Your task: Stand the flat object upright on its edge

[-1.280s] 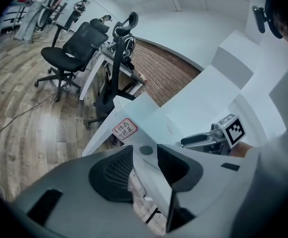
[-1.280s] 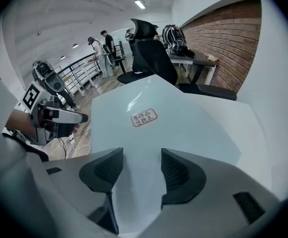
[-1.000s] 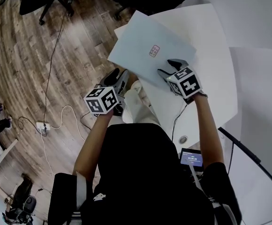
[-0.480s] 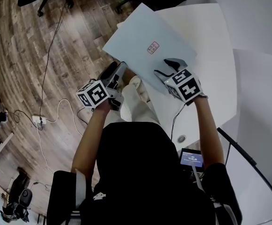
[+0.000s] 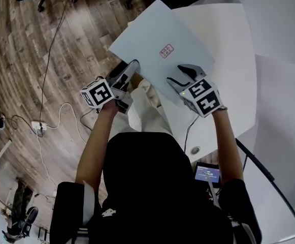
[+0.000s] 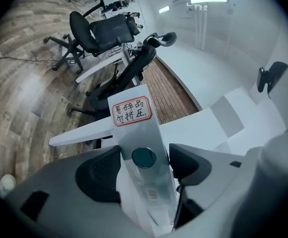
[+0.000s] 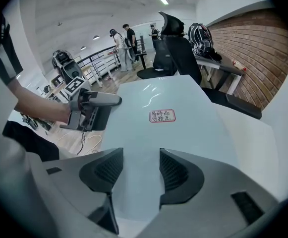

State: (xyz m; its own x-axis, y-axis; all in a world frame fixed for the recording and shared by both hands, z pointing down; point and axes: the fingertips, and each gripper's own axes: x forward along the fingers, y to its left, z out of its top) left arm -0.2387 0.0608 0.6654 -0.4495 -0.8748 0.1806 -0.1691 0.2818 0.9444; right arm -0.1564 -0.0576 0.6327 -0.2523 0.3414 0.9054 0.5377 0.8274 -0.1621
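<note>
Slipping is the worry: the flat panel [image 5: 147,39] is lying partly on the desk [image 5: 228,29] with one side hanging over the floor [image 5: 35,60], and the left tool [image 5: 128,68], jaws just opening wide, is straddling that free edge without clamping it, so the panel could slide off. The right tool [image 5: 184,71], jaws also apart, is resting tips-down on its face. It is looking thin, stiff, pale, wearing one red-bordered sticker [image 5: 166,51].

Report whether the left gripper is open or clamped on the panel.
Open. The left gripper has jaws that have just been opening and now stand wide, with the white panel between them, not squeezed.
</note>
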